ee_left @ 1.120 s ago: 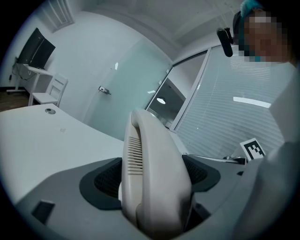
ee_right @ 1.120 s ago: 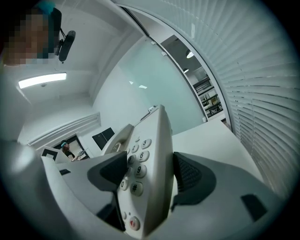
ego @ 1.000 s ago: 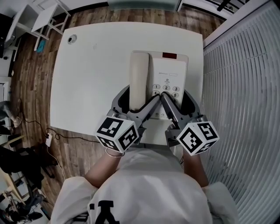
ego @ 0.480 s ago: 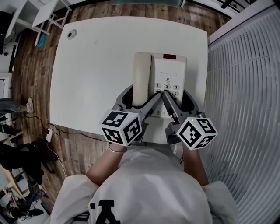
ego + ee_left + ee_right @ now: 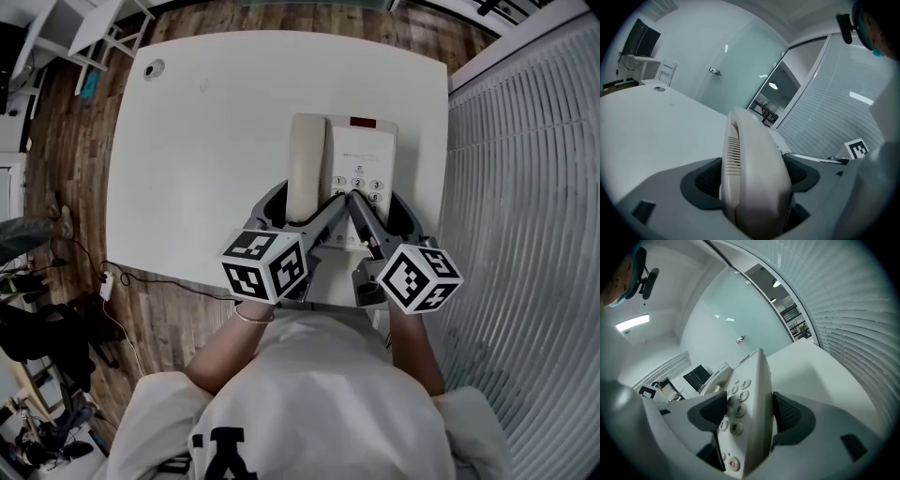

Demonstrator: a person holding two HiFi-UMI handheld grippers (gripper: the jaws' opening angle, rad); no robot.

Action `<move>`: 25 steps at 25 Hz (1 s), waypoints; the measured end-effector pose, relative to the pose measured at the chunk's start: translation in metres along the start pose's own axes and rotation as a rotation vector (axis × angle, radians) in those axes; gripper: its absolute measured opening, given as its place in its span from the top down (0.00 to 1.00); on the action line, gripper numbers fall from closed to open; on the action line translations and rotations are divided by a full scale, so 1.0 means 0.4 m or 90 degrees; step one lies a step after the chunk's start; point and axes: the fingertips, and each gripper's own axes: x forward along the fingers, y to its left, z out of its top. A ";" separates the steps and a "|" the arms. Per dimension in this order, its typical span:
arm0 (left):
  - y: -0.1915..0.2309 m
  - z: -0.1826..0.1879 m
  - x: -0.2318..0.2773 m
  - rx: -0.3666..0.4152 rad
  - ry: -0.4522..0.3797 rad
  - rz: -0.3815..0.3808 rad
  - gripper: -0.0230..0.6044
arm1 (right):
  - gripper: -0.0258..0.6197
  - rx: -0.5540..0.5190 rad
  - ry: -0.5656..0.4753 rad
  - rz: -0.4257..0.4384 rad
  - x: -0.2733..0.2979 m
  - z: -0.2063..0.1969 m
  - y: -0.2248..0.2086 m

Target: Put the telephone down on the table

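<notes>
A cream desk telephone (image 5: pixel 361 164) with its handset (image 5: pixel 305 159) in the cradle is held over the white table (image 5: pixel 206 159), near its right side. My left gripper (image 5: pixel 298 217) is shut on the near end of the handset (image 5: pixel 750 173), whose slotted earpiece fills the left gripper view. My right gripper (image 5: pixel 375 220) is shut on the near right edge of the telephone's body (image 5: pixel 750 408), one pad on the keypad face, the other on the underside. Whether the telephone touches the table cannot be told.
A round cable hole (image 5: pixel 154 69) sits at the table's far left corner. A slatted blind wall (image 5: pixel 525 187) runs along the right, close to the table edge. Wooden floor with a cable and power strip (image 5: pixel 105 286) lies left. A white chair (image 5: pixel 89 28) stands far left.
The telephone and both grippers have shifted slightly away from me and to the right over the table. Both grips are unchanged.
</notes>
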 end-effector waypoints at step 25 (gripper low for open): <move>0.039 -0.051 0.044 -0.015 0.070 0.047 0.34 | 0.46 0.078 0.053 -0.029 0.037 -0.056 -0.062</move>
